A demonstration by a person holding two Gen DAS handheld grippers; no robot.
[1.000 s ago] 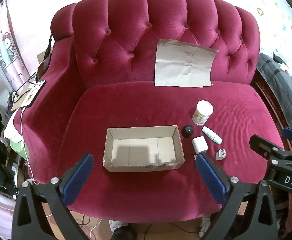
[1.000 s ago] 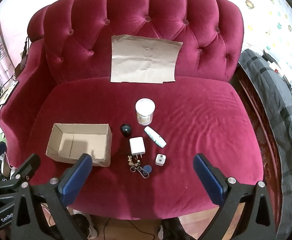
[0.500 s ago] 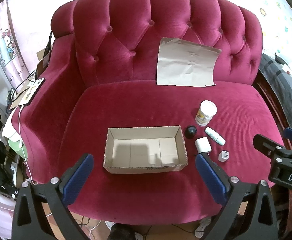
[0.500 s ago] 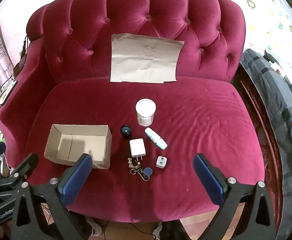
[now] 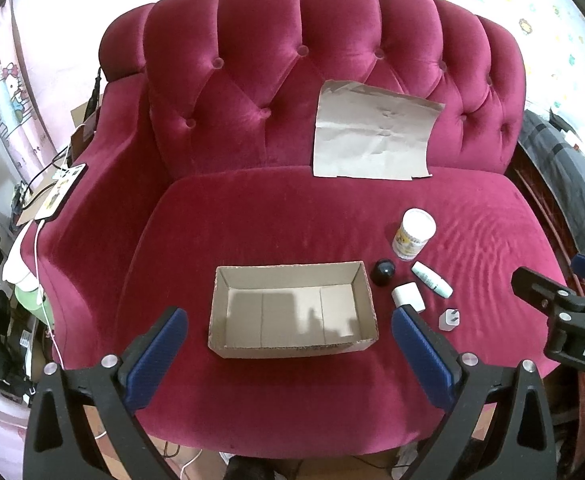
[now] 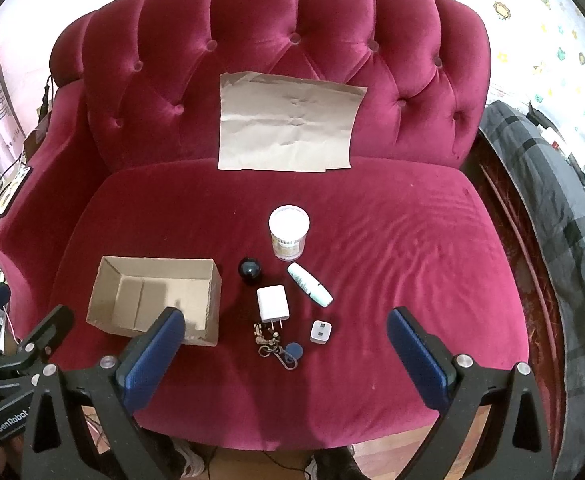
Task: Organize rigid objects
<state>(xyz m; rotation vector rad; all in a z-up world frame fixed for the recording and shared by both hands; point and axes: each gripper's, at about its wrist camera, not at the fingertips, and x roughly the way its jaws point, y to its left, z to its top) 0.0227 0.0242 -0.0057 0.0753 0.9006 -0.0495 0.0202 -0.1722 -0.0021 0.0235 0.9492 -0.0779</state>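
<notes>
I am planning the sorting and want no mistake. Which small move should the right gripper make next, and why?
Probably lower the right gripper toward the white charger. The cardboard box holds nothing, every item lies on the sofa seat right of it, both grippers are open and empty, and the charger lies close ahead, between the right gripper's fingers.

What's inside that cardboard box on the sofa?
Nothing that shows: the cardboard box has a bare floor with fold creases. Its near wall covers a strip of the floor, so that strip cannot be seen.
</notes>
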